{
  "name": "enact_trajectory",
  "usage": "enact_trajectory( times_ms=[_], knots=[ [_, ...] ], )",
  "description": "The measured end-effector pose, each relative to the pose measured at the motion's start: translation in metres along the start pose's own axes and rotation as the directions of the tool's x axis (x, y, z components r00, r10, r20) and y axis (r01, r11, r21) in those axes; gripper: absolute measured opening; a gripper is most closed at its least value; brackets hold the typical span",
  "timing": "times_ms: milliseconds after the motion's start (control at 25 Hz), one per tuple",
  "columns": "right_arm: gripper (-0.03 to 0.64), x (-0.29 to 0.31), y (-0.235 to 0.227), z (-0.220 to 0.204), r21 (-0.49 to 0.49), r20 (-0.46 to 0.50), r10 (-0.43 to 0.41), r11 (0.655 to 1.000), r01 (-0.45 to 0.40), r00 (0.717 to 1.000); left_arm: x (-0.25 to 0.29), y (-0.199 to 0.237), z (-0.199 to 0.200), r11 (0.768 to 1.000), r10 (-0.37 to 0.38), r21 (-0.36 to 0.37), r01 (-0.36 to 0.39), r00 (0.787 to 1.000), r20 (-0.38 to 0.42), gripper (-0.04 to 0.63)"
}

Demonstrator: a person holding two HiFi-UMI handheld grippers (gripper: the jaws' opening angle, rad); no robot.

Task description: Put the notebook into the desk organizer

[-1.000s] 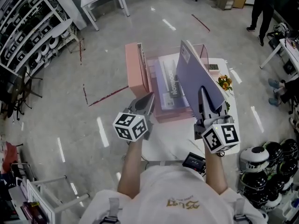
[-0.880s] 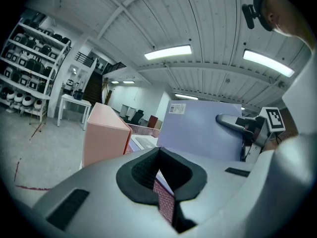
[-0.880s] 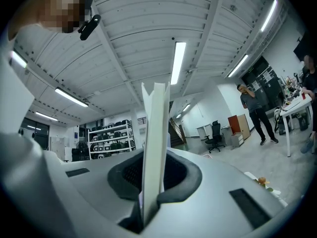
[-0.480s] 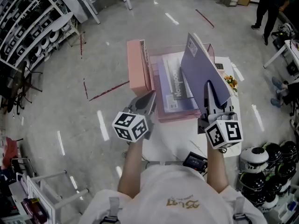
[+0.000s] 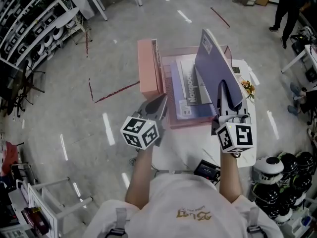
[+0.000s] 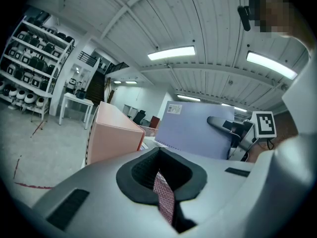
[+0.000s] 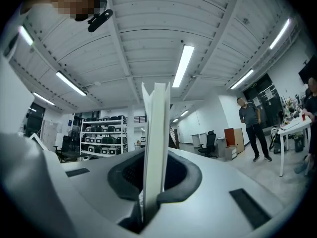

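**A:** Head view: what has shifted over the last second?

**B:** The notebook point(image 5: 210, 66), clenched near its lower edge by the right gripper point(image 5: 224, 90), has swung nearer to upright. It has also moved toward the upper right of the frame and now stands over the right half of the desk organizer point(image 5: 188, 122). It is above the organizer, not yet inside, so insertion appears to be under way. The left gripper point(image 5: 161, 103) hovers as before off the organizer's lower-left corner, jaws pressed together on nothing.

**A:** And the room for moving?

**B:** A second notebook point(image 5: 190, 90) lies flat in the organizer's middle, and a pink box point(image 5: 148, 68) stands against its left wall. The free strip seems to run along the right wall. The held notebook's lower edge probably has to drop there, clear of the rim. The table point(image 5: 183, 150) shows bare at lower centre.

**A:** Left gripper view?

**B:** The left gripper's point(image 6: 163, 192) jaws meet at centre, empty. The pink box point(image 6: 114, 135) fills the area left of centre. The notebook's point(image 6: 198, 130) flat face stands right of centre, with the right gripper point(image 6: 233, 128) at its lower right corner.

**A:** Right gripper view?

**B:** The notebook point(image 7: 156, 133) appears edge-on, a pale vertical strip rising from between the clamped jaws. Shelving point(image 7: 101, 138) at left and a person point(image 7: 252, 128) at right stand far back, and nothing crowds the notebook from above.
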State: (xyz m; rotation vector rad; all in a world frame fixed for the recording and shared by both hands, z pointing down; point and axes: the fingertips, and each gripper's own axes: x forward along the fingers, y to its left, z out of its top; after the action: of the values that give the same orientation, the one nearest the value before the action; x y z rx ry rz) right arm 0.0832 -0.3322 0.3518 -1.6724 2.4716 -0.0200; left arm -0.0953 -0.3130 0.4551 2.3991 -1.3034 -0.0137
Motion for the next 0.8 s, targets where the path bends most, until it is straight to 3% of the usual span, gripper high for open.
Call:
enact_trajectory(
  times_ms=[800],
  knots=[
    [0.041,-0.002,0.034,-0.019,-0.183,-0.03,0.062,0.981,-0.066,0.998,-0.001,0.0,-0.002,1.0,0.006,0.029,-0.005,1.0,-0.009,0.012]
  ],
)
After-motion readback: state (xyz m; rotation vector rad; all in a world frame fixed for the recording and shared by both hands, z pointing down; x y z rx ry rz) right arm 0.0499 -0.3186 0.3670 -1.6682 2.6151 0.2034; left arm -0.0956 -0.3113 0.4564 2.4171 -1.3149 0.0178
